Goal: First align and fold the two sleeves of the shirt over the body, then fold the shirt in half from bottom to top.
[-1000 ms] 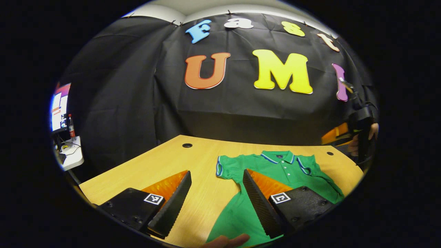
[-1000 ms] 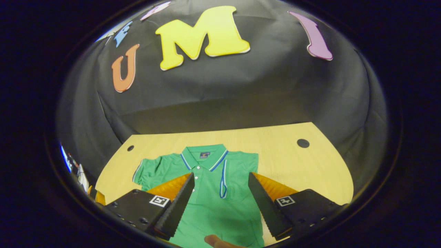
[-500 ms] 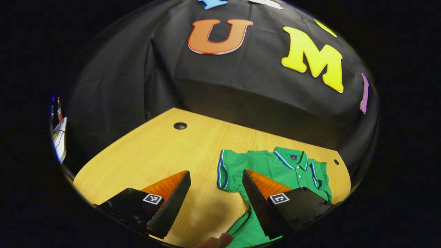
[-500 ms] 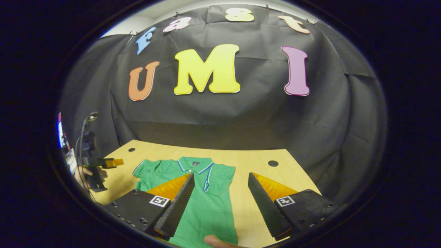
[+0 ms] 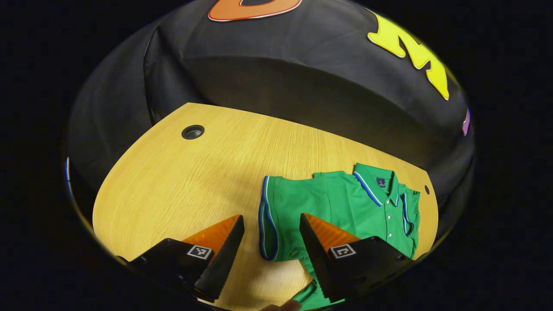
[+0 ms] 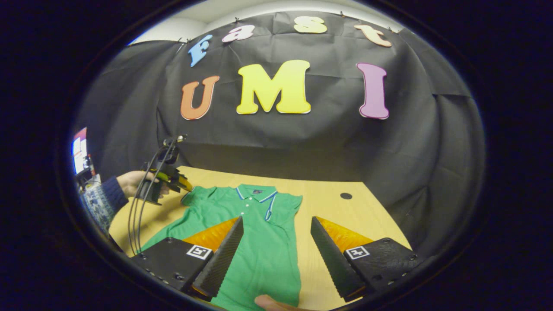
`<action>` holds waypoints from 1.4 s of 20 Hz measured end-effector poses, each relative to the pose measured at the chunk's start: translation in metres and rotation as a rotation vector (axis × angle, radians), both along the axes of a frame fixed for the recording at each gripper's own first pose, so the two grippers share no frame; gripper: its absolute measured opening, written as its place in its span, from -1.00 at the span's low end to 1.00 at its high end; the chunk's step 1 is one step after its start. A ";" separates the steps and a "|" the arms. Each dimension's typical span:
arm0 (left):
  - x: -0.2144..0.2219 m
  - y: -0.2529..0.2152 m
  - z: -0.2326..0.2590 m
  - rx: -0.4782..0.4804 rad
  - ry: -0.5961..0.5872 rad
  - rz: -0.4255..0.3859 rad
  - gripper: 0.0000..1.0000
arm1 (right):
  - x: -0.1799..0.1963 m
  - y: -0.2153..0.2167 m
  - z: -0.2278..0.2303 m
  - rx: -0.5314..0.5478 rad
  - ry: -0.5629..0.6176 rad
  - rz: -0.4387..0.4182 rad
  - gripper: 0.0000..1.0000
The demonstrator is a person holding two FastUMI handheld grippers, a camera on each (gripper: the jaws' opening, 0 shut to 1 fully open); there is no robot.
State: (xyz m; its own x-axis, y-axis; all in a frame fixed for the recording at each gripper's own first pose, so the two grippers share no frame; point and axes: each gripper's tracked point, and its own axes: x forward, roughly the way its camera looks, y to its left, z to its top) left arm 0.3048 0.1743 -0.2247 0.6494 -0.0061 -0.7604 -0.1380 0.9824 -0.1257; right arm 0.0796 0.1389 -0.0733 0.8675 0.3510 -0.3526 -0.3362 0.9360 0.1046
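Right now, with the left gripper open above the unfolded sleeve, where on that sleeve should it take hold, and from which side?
Probably the striped cuff edge of the sleeve, which lies flat and spread out beside the shirt body. The left gripper hangs open just above it, so coming down from the table side, one finger slipping under the hem, looks best.

light wood-grain table (image 5: pixel 173 181), rounded corners, couple of dark round cable holes (image 5: pixel 192 131) near the back edge, green polo shirt (image 5: pixel 345 207) lying flat on it, collar toward the wall
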 end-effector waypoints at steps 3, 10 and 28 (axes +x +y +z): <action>-0.007 -0.008 -0.012 -0.010 0.062 -0.016 0.29 | 0.000 -0.013 -0.011 -0.024 0.016 -0.020 0.92; -0.007 -0.005 -0.020 0.060 0.107 -0.017 -0.75 | 0.003 -0.031 -0.026 0.022 0.070 -0.056 0.92; -0.011 -0.173 0.024 0.106 0.020 -0.241 0.04 | -0.009 -0.065 -0.068 0.011 0.151 -0.108 0.86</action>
